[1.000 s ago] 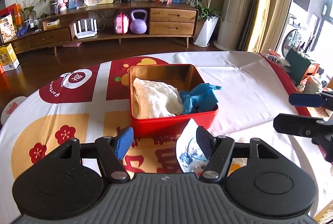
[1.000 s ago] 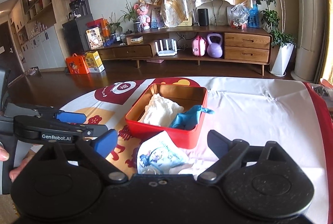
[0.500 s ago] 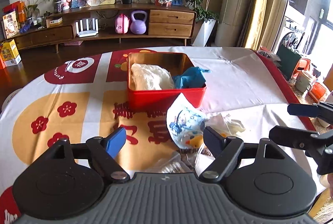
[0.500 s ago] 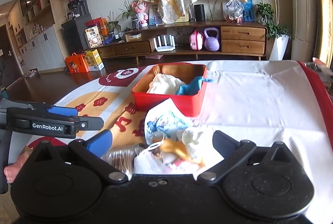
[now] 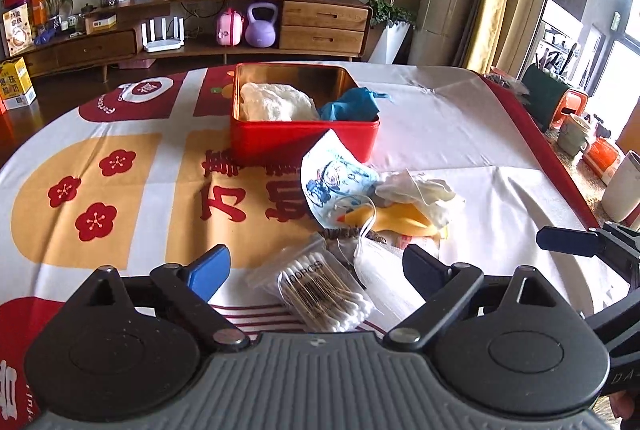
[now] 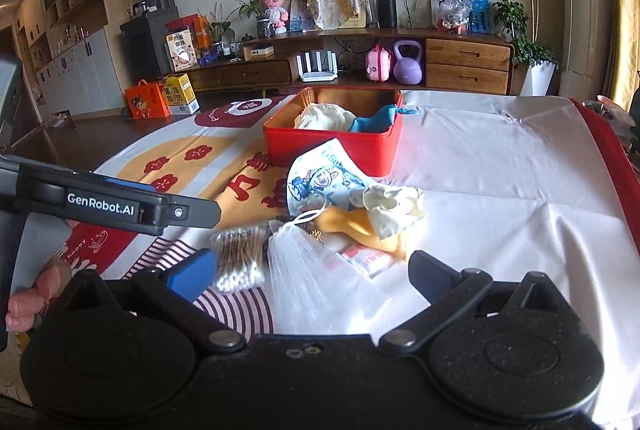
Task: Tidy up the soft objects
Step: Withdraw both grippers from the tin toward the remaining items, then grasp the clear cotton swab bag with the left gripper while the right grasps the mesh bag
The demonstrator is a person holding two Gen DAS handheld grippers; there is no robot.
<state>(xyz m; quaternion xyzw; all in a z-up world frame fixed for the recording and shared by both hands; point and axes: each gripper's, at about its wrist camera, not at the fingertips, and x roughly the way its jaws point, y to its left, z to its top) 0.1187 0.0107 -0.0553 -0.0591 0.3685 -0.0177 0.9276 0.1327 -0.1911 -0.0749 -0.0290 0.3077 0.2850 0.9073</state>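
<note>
Left wrist | left tongs (image 5: 316, 272) opening, nearer cotton swabs (image 5: 322, 294)

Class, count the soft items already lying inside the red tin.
2: a white cloth in the left part of the red tin and a blue item on its right; more may lie hidden underneath.

Ahead of my two grippers the printed red, white and yellow tablecloth (image 5: 120, 190) is blocked by a low heap — a clear bag of cotton swabs (image 5: 320, 294), a cartoon-printed face mask (image 5: 332, 182), a crumpled white cloth (image 5: 420, 190) and a yellow rubbery piece (image 5: 396, 218). Behind it, touching the mask, stands the square red metal tin (image 5: 296, 142), part filled — white cloth and blue glove inside. Bare cloth lies open to the tin's left and right. I see my left gripper's arm (image 6: 120, 206) crossing the right wrist view's left side.
</note>
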